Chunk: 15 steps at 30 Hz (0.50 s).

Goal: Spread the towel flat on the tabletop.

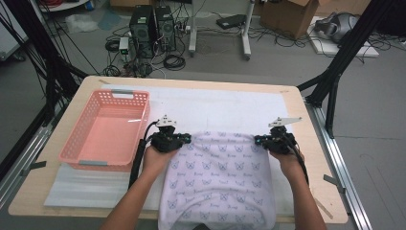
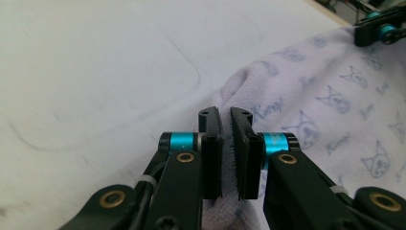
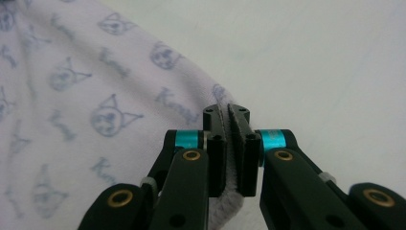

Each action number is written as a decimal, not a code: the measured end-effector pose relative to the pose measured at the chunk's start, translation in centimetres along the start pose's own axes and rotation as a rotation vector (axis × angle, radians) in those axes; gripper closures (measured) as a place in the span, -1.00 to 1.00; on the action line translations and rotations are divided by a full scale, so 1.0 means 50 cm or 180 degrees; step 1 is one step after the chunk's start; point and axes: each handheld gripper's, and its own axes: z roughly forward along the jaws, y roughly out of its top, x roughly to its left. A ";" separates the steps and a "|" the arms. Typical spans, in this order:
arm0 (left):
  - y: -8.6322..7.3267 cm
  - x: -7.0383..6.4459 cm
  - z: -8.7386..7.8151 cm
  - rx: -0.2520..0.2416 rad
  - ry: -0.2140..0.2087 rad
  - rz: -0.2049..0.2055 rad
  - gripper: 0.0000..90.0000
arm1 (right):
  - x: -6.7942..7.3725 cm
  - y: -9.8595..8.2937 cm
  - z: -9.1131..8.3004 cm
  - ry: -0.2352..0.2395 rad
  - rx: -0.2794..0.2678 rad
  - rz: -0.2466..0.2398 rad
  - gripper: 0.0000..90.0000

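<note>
A pale lilac towel [image 1: 220, 177] printed with small blue cartoon faces lies spread on the white mat, its near end hanging over the table's front edge. My left gripper [image 1: 184, 139] is shut on the towel's far left corner [image 2: 249, 91]; cloth is pinched between the jaws in the left gripper view [image 2: 226, 115]. My right gripper [image 1: 258, 140] is shut on the far right corner [image 3: 210, 96], with the towel's edge squeezed between its jaws in the right gripper view [image 3: 226, 111]. Both corners rest low, at the mat's surface.
A pink plastic basket [image 1: 76, 146] stands on the table's left side, close to my left hand. The white mat [image 1: 225, 103] stretches beyond the towel toward the far edge. The wooden table [image 1: 313, 158] borders it at the right. Computers and cables lie on the floor behind.
</note>
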 end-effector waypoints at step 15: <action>-0.026 -0.054 -0.070 -0.0148 -0.0046 0.0278 0.83 | 0.079 -0.022 -0.084 0.0016 -0.0472 -0.0371 0.89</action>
